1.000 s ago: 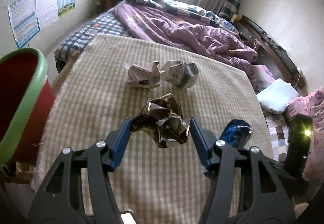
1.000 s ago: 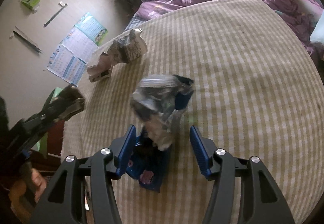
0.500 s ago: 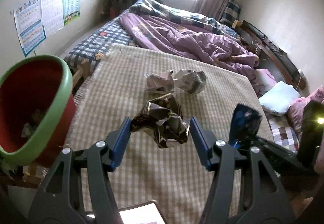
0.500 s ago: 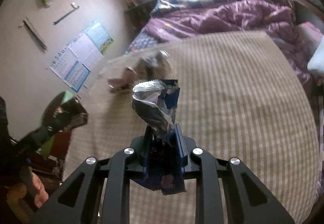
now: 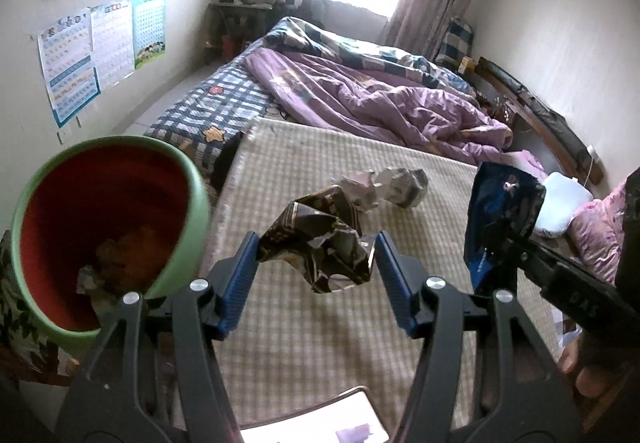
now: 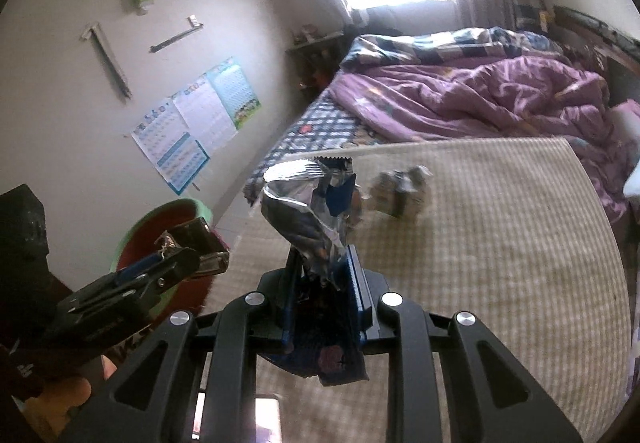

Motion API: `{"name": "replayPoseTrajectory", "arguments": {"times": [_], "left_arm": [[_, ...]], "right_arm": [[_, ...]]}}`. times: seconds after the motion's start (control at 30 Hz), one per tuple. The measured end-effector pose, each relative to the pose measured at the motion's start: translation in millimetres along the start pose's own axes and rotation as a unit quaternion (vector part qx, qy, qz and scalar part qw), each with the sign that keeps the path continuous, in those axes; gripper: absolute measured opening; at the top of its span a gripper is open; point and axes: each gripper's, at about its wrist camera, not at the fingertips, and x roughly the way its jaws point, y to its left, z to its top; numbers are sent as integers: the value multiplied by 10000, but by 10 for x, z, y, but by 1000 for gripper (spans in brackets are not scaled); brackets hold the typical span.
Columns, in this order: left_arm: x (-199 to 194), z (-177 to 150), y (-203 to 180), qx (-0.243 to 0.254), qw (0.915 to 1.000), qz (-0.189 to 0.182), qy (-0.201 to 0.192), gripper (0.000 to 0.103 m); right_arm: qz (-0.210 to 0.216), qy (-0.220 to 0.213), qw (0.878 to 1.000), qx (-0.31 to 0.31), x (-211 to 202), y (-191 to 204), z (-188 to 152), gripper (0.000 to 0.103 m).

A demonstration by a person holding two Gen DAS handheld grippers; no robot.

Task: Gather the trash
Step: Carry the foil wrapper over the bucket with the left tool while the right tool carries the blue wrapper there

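Tools (image 5: pixel 316 263) (image 6: pixel 322 283) each grip wrapper; bin (image 5: pixel 192 199) left.

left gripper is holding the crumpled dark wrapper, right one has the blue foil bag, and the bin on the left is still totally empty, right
Not quite: the bin is not empty. The left wrist view shows crumpled trash already lying at its bottom. The rest holds: the left gripper grips the crumpled dark wrapper, and the right gripper is shut on the blue foil bag.

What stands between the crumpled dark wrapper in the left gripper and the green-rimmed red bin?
Nothing visible: the crumpled dark wrapper hangs in the left gripper, right of the open green-rimmed red bin.
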Motion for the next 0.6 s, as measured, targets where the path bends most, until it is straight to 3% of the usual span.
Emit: {"name": "replayPoseTrajectory", "arguments": {"times": [0.6], "left_arm": [[-223, 74, 795, -157, 9995, 244, -127, 57]], "right_arm": [[344, 60, 9985, -413, 432, 939, 10, 23]]}}
